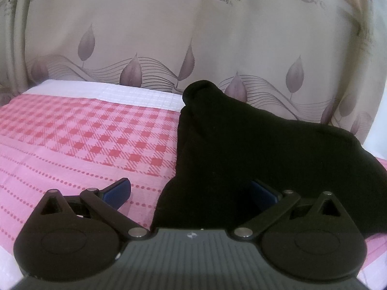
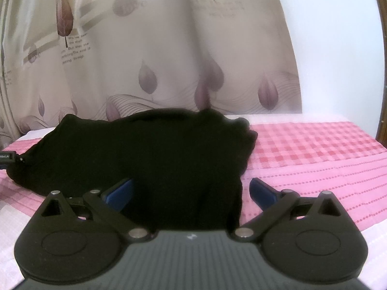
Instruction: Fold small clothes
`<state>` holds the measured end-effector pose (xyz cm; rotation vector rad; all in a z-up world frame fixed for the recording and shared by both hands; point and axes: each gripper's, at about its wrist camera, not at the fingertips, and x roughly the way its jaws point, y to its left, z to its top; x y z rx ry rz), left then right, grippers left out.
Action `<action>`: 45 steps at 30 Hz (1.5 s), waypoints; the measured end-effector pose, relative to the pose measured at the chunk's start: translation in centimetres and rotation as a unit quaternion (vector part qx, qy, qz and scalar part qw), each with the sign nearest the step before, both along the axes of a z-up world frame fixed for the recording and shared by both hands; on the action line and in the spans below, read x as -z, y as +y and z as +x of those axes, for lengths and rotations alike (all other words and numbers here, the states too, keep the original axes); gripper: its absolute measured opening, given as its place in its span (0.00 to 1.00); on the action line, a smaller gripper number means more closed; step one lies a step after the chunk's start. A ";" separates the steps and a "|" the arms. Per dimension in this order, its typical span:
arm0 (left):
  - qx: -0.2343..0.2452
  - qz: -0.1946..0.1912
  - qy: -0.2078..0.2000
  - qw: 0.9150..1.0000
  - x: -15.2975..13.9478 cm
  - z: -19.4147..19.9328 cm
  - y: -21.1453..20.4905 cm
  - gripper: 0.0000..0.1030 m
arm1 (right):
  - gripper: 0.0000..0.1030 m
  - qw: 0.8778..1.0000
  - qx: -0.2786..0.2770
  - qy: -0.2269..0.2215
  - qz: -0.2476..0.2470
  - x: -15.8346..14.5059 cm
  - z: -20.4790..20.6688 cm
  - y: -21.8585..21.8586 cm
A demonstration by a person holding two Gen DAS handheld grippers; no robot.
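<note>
Black garment (image 1: 254, 149) looks soft, light, limp on the pink cloth (image 1: 72, 145); take its near-edge corners, where left gripper (image 1: 191, 191) and right gripper (image 2: 191, 191) gape unclosed.

A black garment (image 1: 254, 149) lies bunched, filling the left view's right half. It spans the right view's centre-left (image 2: 150, 159).

Black garment (image 1: 254, 149), pink-red checked, dotted bedspread (image 1: 84, 133), beige leaf-print curtain (image 1: 145, 36)
</note>
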<state>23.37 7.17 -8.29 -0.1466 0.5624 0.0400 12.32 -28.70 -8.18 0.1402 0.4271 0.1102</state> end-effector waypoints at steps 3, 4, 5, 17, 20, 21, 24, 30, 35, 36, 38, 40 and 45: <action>0.000 0.004 0.002 1.000 0.0 0.1 -0.1 1.00 | 1.00 1.000 0.001 0.005 -0.003 0.0 0.1 0.1; 0.000 0.005 0.003 1.000 0.0 0.1 -0.2 1.00 | 1.00 1.000 0.001 0.006 -0.004 0.1 0.2 0.1; 0.001 0.006 0.004 1.000 0.0 0.1 -0.2 1.00 | 1.00 1.000 0.001 0.007 -0.005 0.1 0.2 0.1; 0.104 -0.068 0.006 0.992 -0.9 1.7 2.7 1.00 | 1.00 1.000 0.004 0.007 -0.004 0.1 0.2 0.0; 0.145 -0.118 0.030 0.982 -1.6 4.3 4.9 1.00 | 1.00 1.000 0.005 0.002 -0.004 0.0 0.0 0.0; 0.151 -0.137 0.040 0.978 -1.6 5.3 5.5 1.00 | 1.00 1.000 0.005 0.000 -0.004 0.0 0.0 0.0; 0.158 -0.179 0.068 0.969 -1.3 8.5 7.0 1.00 | 1.00 1.000 0.005 -0.002 -0.004 0.0 0.0 -0.1; 0.188 -0.193 0.086 0.959 -0.4 12.7 7.1 0.95 | 1.00 1.000 0.006 -0.007 -0.005 -0.1 -0.1 0.0; 0.233 -0.140 0.103 0.957 -0.7 14.6 5.3 0.68 | 1.00 1.000 0.006 -0.012 -0.006 -0.1 -0.3 0.0; 0.233 -0.141 0.110 0.956 -0.6 15.0 5.3 0.29 | 1.00 1.000 0.007 -0.014 -0.006 -0.1 -0.3 0.0; 0.223 -0.188 0.129 0.948 0.2 15.9 6.1 0.21 | 1.00 1.000 0.008 -0.018 -0.006 -0.1 -0.6 0.1; 0.220 -0.197 0.117 0.948 0.4 15.6 6.2 0.21 | 1.00 1.000 0.009 -0.021 -0.006 -0.1 -0.8 0.1; 0.195 -0.199 0.097 0.955 0.0 14.5 5.3 0.19 | 1.00 1.000 0.010 -0.023 -0.003 -0.2 -0.9 0.1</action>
